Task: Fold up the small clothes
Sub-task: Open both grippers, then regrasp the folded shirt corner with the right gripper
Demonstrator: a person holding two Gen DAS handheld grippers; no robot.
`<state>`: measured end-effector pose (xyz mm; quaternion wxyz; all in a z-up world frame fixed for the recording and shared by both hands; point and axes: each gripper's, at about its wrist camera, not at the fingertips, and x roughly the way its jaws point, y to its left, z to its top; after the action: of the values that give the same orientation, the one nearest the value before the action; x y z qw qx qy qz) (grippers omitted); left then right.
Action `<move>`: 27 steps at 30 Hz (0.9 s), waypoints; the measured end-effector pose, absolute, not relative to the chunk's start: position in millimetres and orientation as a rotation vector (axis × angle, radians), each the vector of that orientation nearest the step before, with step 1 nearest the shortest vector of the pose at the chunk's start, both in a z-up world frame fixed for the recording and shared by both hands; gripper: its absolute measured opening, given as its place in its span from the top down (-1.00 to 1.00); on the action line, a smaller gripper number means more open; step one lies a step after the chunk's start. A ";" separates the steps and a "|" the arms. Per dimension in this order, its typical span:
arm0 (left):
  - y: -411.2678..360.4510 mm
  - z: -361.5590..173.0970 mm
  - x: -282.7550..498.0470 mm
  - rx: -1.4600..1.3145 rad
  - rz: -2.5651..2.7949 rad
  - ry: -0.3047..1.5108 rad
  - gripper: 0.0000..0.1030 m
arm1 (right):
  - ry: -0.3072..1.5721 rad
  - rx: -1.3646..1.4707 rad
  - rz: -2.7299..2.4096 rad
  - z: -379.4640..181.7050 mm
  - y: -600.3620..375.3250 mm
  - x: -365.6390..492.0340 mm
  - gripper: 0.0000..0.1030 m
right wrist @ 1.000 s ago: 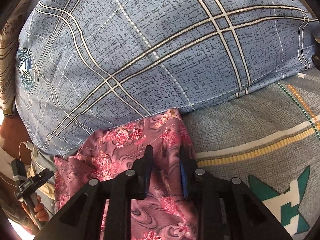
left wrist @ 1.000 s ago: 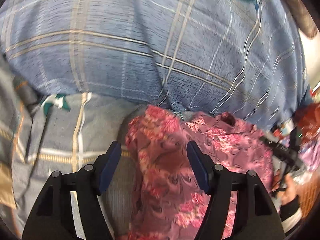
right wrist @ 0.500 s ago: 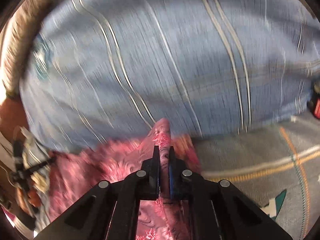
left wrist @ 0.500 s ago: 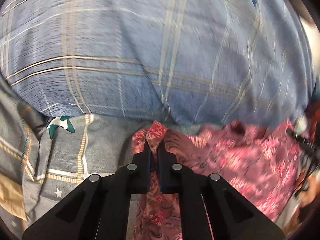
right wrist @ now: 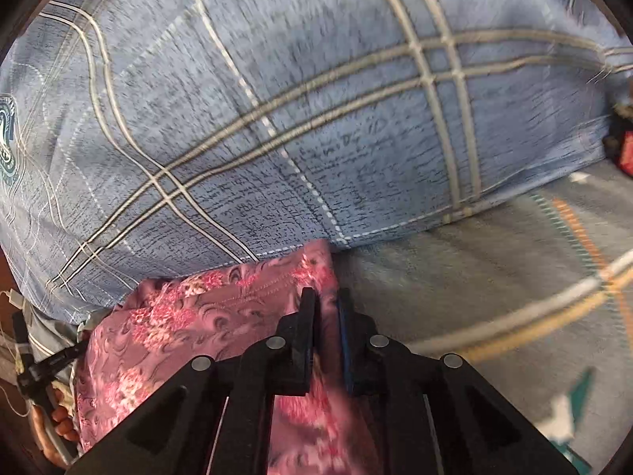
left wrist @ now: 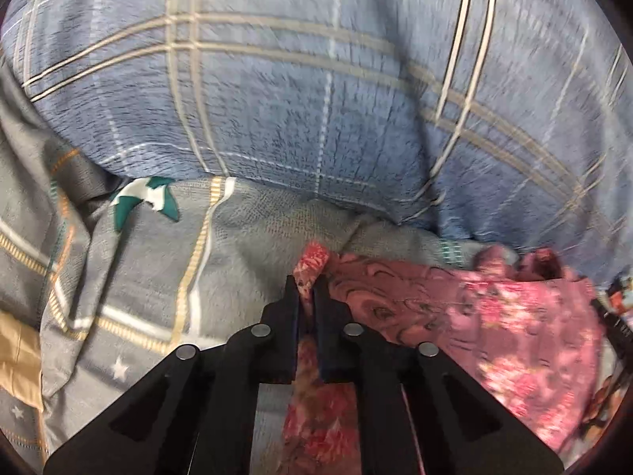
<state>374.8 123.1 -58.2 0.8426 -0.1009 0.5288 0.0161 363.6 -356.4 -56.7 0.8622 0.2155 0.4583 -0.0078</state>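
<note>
Both claws grip the pink floral garment on the bed

The left claw is clamped on 1 corner of the pink floral garment; the right claw, jaws easing apart, pinches the other edge, garment lying on the grey sheet beside the blue plaid pillow.

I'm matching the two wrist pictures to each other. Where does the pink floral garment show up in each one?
Left wrist: the pink floral garment fills the lower right, its corner pinched in the left tool.
Right wrist: it lies lower left, its edge between the fingers of the right tool.
Shared landmark: the blue plaid pillow right behind it.
</note>
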 end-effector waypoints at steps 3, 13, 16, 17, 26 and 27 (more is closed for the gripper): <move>137.0 -34.1 343.6 -0.264 0.006 1.097 0.79 | 0.919 0.451 0.025 -32.7 -353.4 332.5 0.66; 132.1 -21.5 173.7 -0.507 -0.272 1.115 -0.15 | 0.812 0.859 0.182 -32.7 -394.9 140.9 -0.02; 115.1 -41.1 159.8 -0.551 -0.277 1.155 -0.22 | 0.826 0.958 0.153 -58.1 -405.0 116.7 -0.02; 108.3 -49.7 165.5 -0.562 -0.270 1.175 -0.22 | 0.838 0.987 0.145 -65.7 -406.6 112.9 -0.02; 103.6 -71.0 182.8 -0.757 -0.207 1.165 0.07 | 0.694 1.071 0.163 -84.0 -407.4 126.0 0.31; 105.3 -69.9 185.9 -0.773 -0.197 1.155 0.58 | 0.709 1.083 0.161 -84.5 -407.9 131.1 0.51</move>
<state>185.9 105.3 -69.9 0.7637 -0.3557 0.5311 -0.0904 131.1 -407.9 -84.5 0.7949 0.5037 0.3298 0.0747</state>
